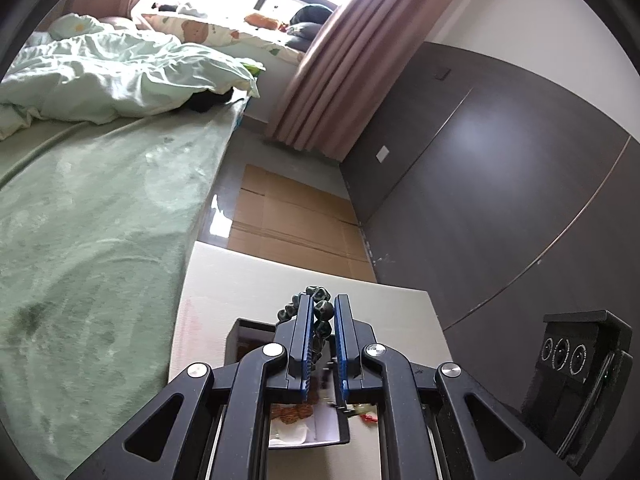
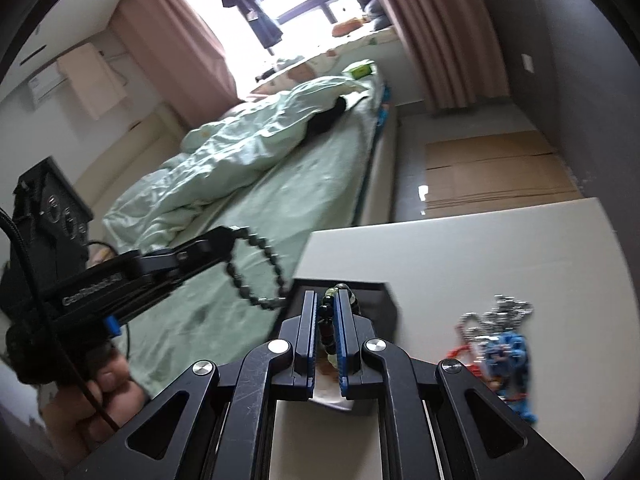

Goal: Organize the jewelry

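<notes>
**Two bracelets lifted at once over the jewelry box**

A person working with a handheld gripper in each hand has a beaded bracelet pinched in both. The left gripper (image 1: 323, 322) has its fingers closed on a dark beaded bracelet (image 1: 316, 308); seen from the right wrist camera, that bracelet's loop (image 2: 256, 268) hangs free in the air to the left of the white surface (image 2: 460, 248), in front of the green bed (image 2: 280, 184). The right gripper (image 2: 325, 320) is likewise clamped on a second bracelet (image 2: 326, 320) of dark and pale beads, held above the black box (image 2: 384, 300) that sits at the near left of the surface. A tangle of silver chain with blue and red pieces (image 2: 496, 336) lies on the surface to the right of the box, apart from it. From the left wrist camera the box's interior (image 1: 304, 428) shows below the fingers, with an orange item and pale lining inside; which compartments are free cannot be told.

The step in hand appears to be carrying each bracelet toward its place. The next move likely calls for lowering one bracelet at a time over a compartment and opening the fingers only once the loop hangs inside the walls, since a dangling loop could catch on the box's rim
</notes>
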